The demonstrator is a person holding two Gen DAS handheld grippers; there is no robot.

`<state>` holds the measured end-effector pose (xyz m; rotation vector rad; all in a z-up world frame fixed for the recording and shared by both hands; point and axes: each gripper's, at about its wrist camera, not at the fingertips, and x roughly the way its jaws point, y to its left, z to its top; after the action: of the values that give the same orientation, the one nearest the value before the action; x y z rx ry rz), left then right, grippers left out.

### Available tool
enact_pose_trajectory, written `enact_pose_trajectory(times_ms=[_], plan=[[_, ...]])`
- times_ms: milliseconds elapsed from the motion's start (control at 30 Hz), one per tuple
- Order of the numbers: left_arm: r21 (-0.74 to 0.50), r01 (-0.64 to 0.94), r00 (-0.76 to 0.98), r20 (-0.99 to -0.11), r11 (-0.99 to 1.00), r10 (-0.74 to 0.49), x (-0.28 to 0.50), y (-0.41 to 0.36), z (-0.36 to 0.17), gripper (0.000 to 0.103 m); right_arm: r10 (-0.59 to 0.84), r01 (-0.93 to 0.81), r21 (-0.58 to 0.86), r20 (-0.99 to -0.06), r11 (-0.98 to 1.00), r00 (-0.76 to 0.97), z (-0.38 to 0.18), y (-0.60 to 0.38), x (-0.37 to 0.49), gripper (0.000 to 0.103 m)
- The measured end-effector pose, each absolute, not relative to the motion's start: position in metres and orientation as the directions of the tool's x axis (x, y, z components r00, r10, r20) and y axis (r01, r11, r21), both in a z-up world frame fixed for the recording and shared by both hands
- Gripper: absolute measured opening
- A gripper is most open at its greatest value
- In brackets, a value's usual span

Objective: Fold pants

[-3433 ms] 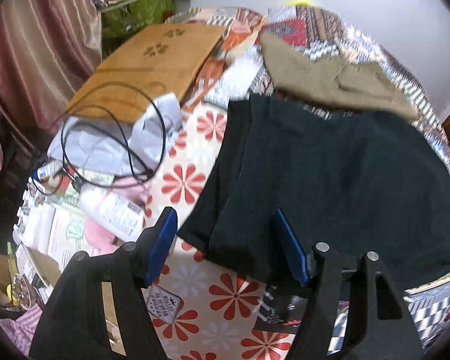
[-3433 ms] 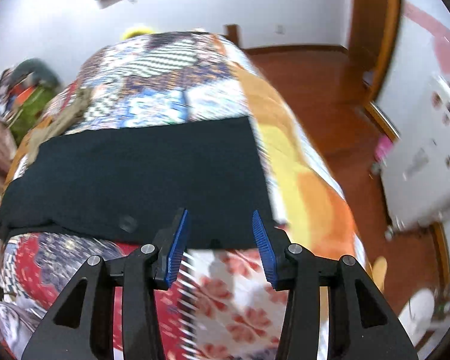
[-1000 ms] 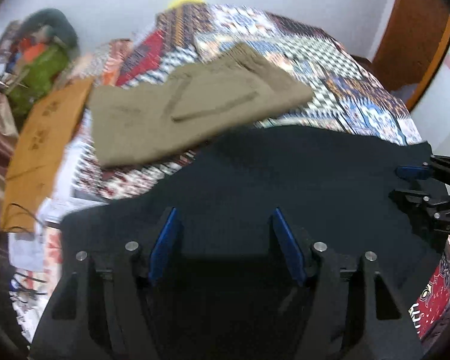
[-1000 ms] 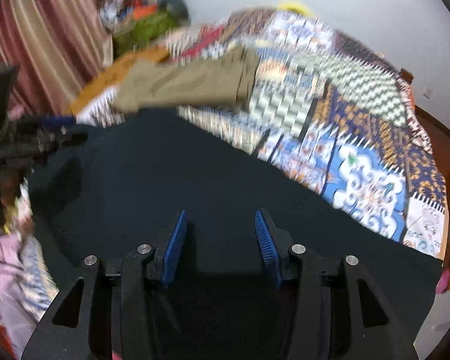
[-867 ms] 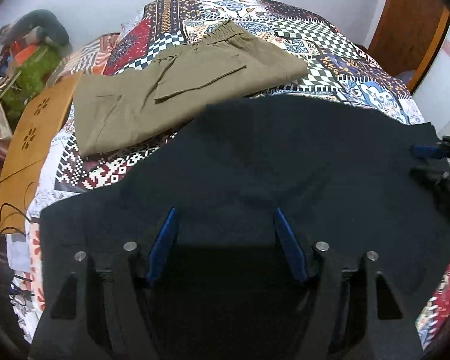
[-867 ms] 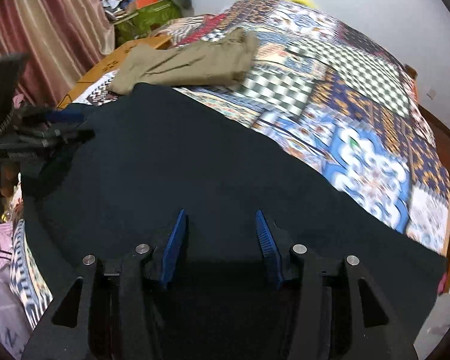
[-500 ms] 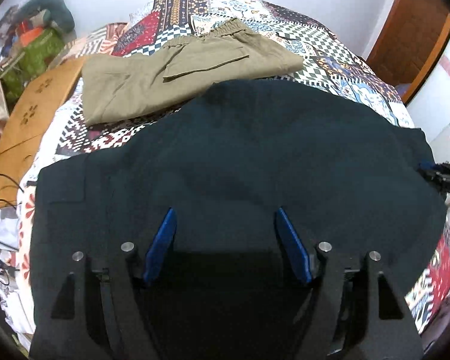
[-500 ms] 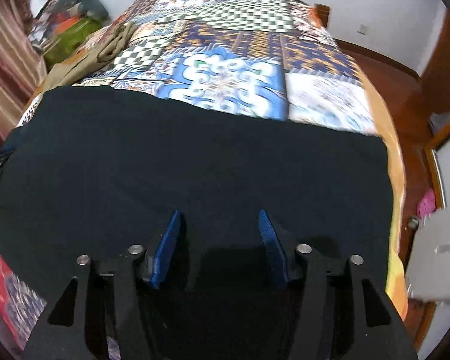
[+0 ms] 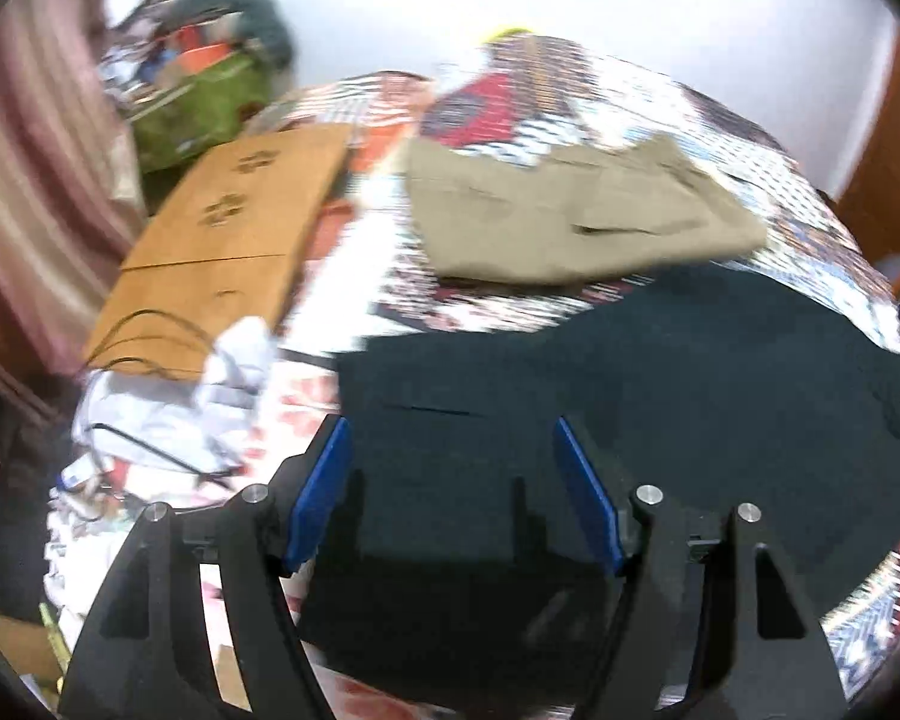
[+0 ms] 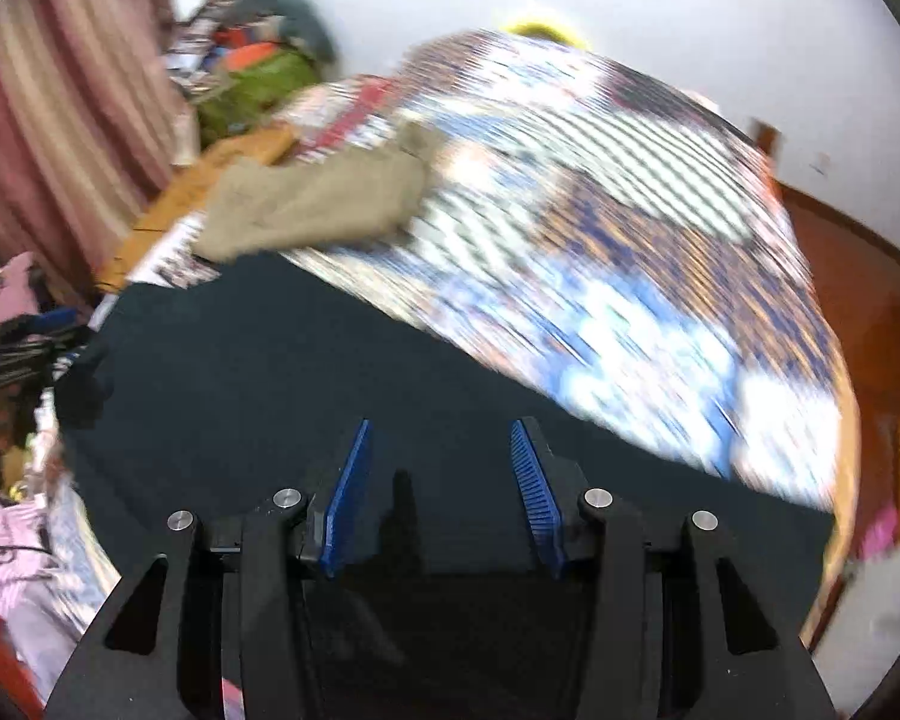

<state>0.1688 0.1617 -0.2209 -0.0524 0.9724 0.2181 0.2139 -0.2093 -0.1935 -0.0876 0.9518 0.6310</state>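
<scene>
The black pants (image 9: pixel 660 396) lie spread flat on the patterned bedspread (image 9: pixel 600 96); they also show in the right wrist view (image 10: pixel 270 396). My left gripper (image 9: pixel 453 480) is open just above the pants near their left end, with nothing between its blue pads. My right gripper (image 10: pixel 441 474) is open over the pants' near edge, empty. The left gripper shows small at the pants' far left end in the right wrist view (image 10: pixel 42 354). Both views are motion-blurred.
Folded khaki pants (image 9: pixel 576 222) lie on the bed behind the black ones, also in the right wrist view (image 10: pixel 318 204). A brown cardboard sheet (image 9: pixel 234 222), white cloth with black cables (image 9: pixel 168 414) and clutter sit left. A curtain (image 9: pixel 36 180) hangs at far left. Wooden floor (image 10: pixel 858 276) lies right.
Both grippers have swung left over the black pants and stayed open. The left view now shows the pants' left end and the bedside clutter. The pants lie as before.
</scene>
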Motion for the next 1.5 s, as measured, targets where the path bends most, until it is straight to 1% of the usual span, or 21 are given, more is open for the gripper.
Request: enact_pose_trajectory(times_ms=[100,267,433,600,633,667,767,833,900,967,1033,1100,1133,1167,1200,1267,1333,1400,1433,1467,1500], plan=[[0.077,-0.260,0.523,-0.827,0.962,0.207,0.174,0.193,-0.228,0.069,0.517,-0.623,0.201,-0.767,0.756,0.380,-0.185,-0.160,0.230,0.045],[0.062,-0.284,0.498,-0.843,0.957,0.202,0.183,0.222,-0.245,0.069,0.557,-0.713,0.208,-0.776,0.670,0.296,-0.192,-0.083,0.256,0.045],[0.054,-0.255,0.487,-0.855,0.965,0.176,0.199,0.223,-0.262,0.069,0.538,-0.734,0.227,-0.814,0.640,0.217,-0.219,-0.037,0.282,0.045],[0.041,-0.240,0.479,-0.864,0.970,0.155,0.208,0.222,-0.278,0.070,0.522,-0.742,0.263,-0.842,0.617,0.136,-0.241,-0.013,0.297,0.045],[0.040,-0.239,0.480,-0.864,0.970,0.154,0.208,0.223,-0.280,0.070,0.520,-0.750,0.265,-0.845,0.606,0.121,-0.244,-0.011,0.297,0.040],[0.036,-0.244,0.483,-0.862,0.969,0.153,0.208,0.223,-0.283,0.071,0.516,-0.759,0.258,-0.849,0.598,0.118,-0.247,-0.008,0.294,0.030],[0.021,-0.267,0.491,-0.857,0.963,0.155,0.205,0.229,-0.286,0.079,0.494,-0.784,0.220,-0.861,0.580,0.124,-0.252,-0.004,0.289,0.014],[-0.001,-0.284,0.490,-0.860,0.959,0.144,0.203,0.233,-0.289,0.083,0.493,-0.797,0.202,-0.859,0.570,0.135,-0.252,-0.006,0.286,0.009],[-0.022,-0.296,0.489,-0.862,0.955,0.132,0.201,0.237,-0.292,0.083,0.500,-0.806,0.170,-0.848,0.568,0.173,-0.248,-0.008,0.282,0.006],[-0.018,-0.303,0.488,-0.862,0.953,0.139,0.200,0.237,-0.294,0.083,0.488,-0.809,0.117,-0.843,0.576,0.226,-0.244,-0.008,0.279,0.005],[0.030,-0.298,0.485,-0.856,0.954,0.179,0.198,0.231,-0.295,0.083,0.468,-0.798,0.082,-0.843,0.597,0.263,-0.243,-0.009,0.282,0.004],[0.099,-0.301,0.477,-0.846,0.949,0.240,0.197,0.228,-0.295,0.083,0.419,-0.772,0.016,-0.847,0.636,0.327,-0.245,-0.013,0.290,0.002],[0.135,-0.305,0.455,-0.849,0.943,0.269,0.197,0.228,-0.298,0.083,0.406,-0.758,0.022,-0.854,0.652,0.325,-0.247,-0.018,0.297,0.001],[0.127,-0.306,0.454,-0.852,0.943,0.262,0.195,0.230,-0.298,0.083,0.427,-0.743,0.086,-0.859,0.664,0.282,-0.248,-0.025,0.304,0.001],[0.104,-0.315,0.455,-0.856,0.943,0.246,0.193,0.232,-0.297,0.082,0.451,-0.729,0.131,-0.853,0.672,0.264,-0.246,-0.032,0.307,0.001],[0.081,-0.321,0.453,-0.862,0.944,0.228,0.190,0.234,-0.291,0.080,0.465,-0.728,0.143,-0.845,0.670,0.262,-0.238,-0.037,0.304,0.001],[0.094,-0.328,0.463,-0.851,0.940,0.247,0.187,0.230,-0.280,0.080,0.487,-0.735,0.152,-0.832,0.661,0.265,-0.228,-0.041,0.298,0.003],[0.076,-0.315,0.492,-0.839,0.946,0.232,0.184,0.222,-0.267,0.080,0.510,-0.736,0.188,-0.826,0.651,0.241,-0.221,-0.042,0.294,0.004],[0.056,-0.300,0.513,-0.832,0.952,0.211,0.182,0.216,-0.259,0.080,0.525,-0.740,0.207,-0.821,0.641,0.225,-0.218,-0.042,0.290,0.009],[0.040,-0.280,0.531,-0.826,0.959,0.190,0.181,0.208,-0.252,0.080,0.536,-0.750,0.217,-0.817,0.625,0.211,-0.216,-0.041,0.285,0.020],[0.033,-0.264,0.541,-0.822,0.964,0.176,0.180,0.203,-0.248,0.080,0.539,-0.758,0.213,-0.816,0.616,0.209,-0.217,-0.040,0.279,0.027]])
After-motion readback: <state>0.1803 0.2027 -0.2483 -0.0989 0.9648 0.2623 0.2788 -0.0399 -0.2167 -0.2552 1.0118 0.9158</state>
